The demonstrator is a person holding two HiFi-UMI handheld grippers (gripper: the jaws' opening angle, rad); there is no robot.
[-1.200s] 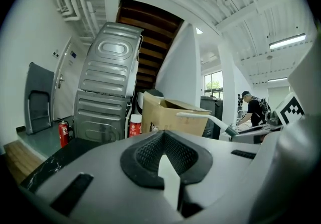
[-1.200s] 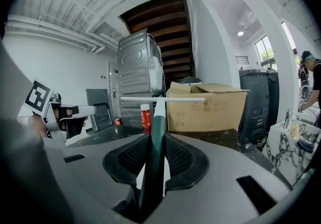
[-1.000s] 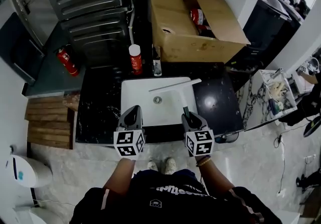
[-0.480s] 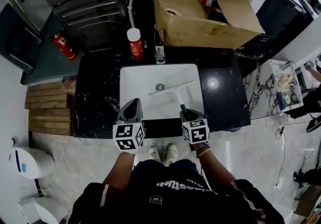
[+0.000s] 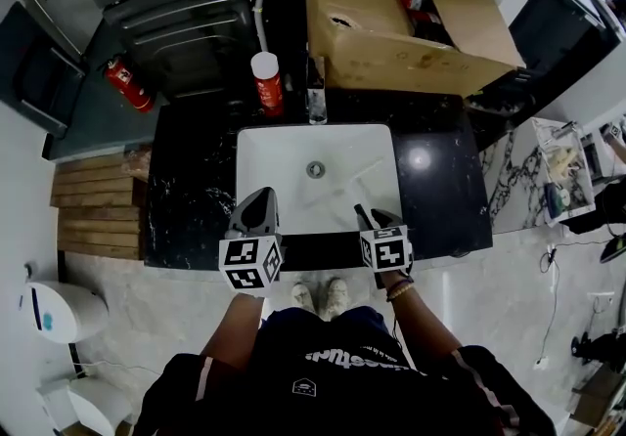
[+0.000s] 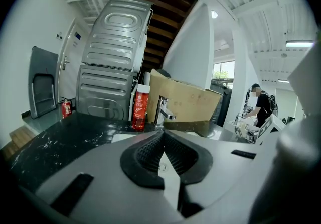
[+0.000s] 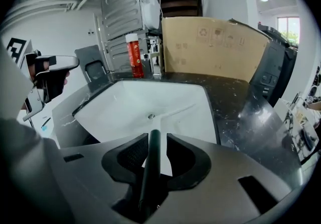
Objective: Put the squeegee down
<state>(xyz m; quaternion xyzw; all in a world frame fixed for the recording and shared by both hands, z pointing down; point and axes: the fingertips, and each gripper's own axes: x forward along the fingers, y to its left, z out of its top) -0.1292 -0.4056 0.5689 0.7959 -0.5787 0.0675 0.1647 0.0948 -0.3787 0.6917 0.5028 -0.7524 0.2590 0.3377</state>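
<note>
the right gripper [image 7: 152,140] is opening its jaws around the squeegee [image 7: 150,168] handle, the blade resting in the sink [image 7: 115,102] by the drain [image 7: 151,116]. once freed, the handle could drop and clatter against the sink's front wall, or snag a pad if the gripper lifts too soon. the left gripper [image 6: 161,133] is pressed together on nothing, above the sink's front edge.

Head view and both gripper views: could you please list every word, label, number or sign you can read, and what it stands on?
No words or numbers are legible.
Brown cardboard box: what looks like a recycling symbol, other print too blurred.
Red bottle with white cap: label too small.
Person's black shirt: white print, blurred.
</note>
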